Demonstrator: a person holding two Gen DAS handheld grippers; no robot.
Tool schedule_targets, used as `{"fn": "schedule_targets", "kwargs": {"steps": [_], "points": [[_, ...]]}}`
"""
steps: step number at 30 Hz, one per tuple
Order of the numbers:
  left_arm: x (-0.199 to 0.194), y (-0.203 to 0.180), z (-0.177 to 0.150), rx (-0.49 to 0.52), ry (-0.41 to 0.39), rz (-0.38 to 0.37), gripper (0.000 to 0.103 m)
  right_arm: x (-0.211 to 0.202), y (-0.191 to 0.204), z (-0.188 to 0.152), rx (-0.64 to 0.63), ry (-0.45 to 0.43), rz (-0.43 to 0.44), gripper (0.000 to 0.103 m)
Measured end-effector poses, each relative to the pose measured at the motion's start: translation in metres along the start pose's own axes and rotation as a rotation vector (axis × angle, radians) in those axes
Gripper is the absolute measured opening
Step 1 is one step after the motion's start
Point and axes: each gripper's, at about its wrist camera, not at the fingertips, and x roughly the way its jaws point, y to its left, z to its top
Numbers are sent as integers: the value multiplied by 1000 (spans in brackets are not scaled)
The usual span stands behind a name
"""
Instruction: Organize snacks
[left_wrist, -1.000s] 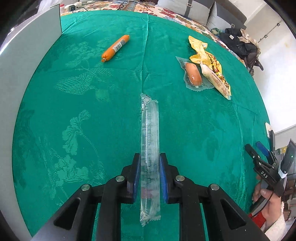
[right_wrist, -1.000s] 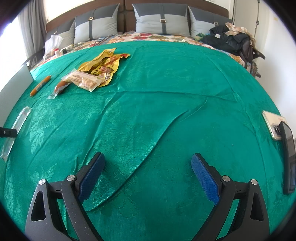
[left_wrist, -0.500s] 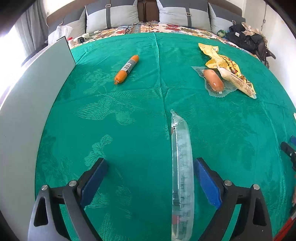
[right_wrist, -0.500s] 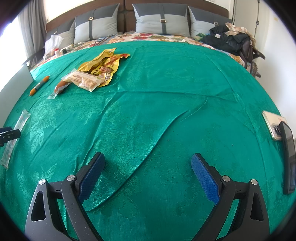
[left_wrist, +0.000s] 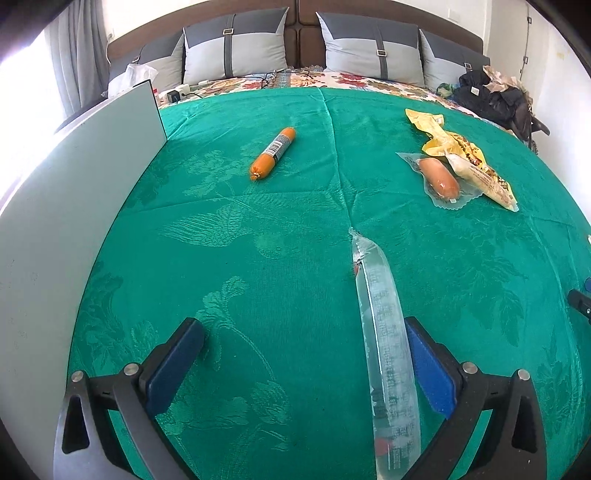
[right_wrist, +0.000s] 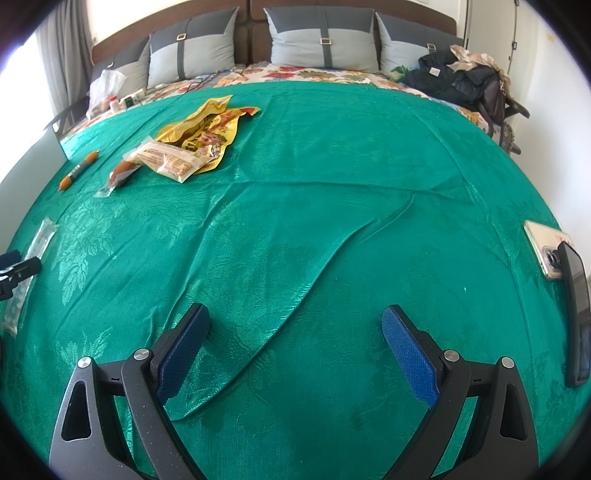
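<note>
A clear stick pack (left_wrist: 388, 354) lies flat on the green cloth (left_wrist: 258, 258) of a bed, between the spread fingers of the left gripper (left_wrist: 301, 349), whose jaws are opening and grip nothing; the pack sits close against the right-hand pad (left_wrist: 428, 369), and whether it touches cannot be told. The right gripper (right_wrist: 295, 345) hangs over bare, wrinkled cloth with its jaws wide and empty, well apart from every snack.

The step in hand looks like a release. Done well, it would mean drawing the left gripper straight up and back so the near pad does not drag the pack sideways, leaving it lying lengthwise as it is.

Counted across both views: one clear stick pack; one orange sausage (left_wrist: 273, 153) with a barcode label, alone toward the far left near a grey panel (left_wrist: 74, 206); one sealed sausage (left_wrist: 439, 179) in clear film; one pale snack packet (left_wrist: 480, 177) just beside it; one crumpled yellow bag (left_wrist: 439, 136) under them. That makes five snacks, three of them heaped together at far right. Two phones (right_wrist: 546, 251) rest at the cloth's right edge.
</note>
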Motion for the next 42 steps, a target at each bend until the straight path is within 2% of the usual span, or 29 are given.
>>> {"fn": "schedule_targets", "kwargs": {"steps": [12,15,17,19,23,26,28,31,33,34,35,38,42], "points": [[0,0,0,-2,0,-2,103,0,7,5,1,16,6,96],[0,0,0,-2,0,-2,103,-6,29,32,-32,-28,76,96],[0,0,0,-2,0,-2,103,-6,52,61,-105,-79,123,96],[0,0,0,-2,0,-2,103,4,78,90,-176,-82,167,95],[0,0,-1,-3,-1,-3,103,44,130,131,-341,27,220,92],[0,0,-1,-3,-1,-3,103,69,161,134,-461,126,213,92],[0,0,-1,-3,-1,-3,103,77,172,132,-504,155,211,90],[0,1,-1,-4,-1,-3,103,77,176,126,-522,154,201,62],[0,1,-1,-3,-1,-3,103,71,173,125,-489,149,208,49],[0,1,-1,-4,-1,-3,103,67,168,126,-464,150,207,24],[0,1,-1,-3,-1,-3,103,64,163,126,-427,161,227,16],[0,1,-1,-4,-1,-3,103,49,143,119,-294,192,314,11],[0,1,-1,-4,-1,-3,103,24,94,86,-22,218,509,11]]}}
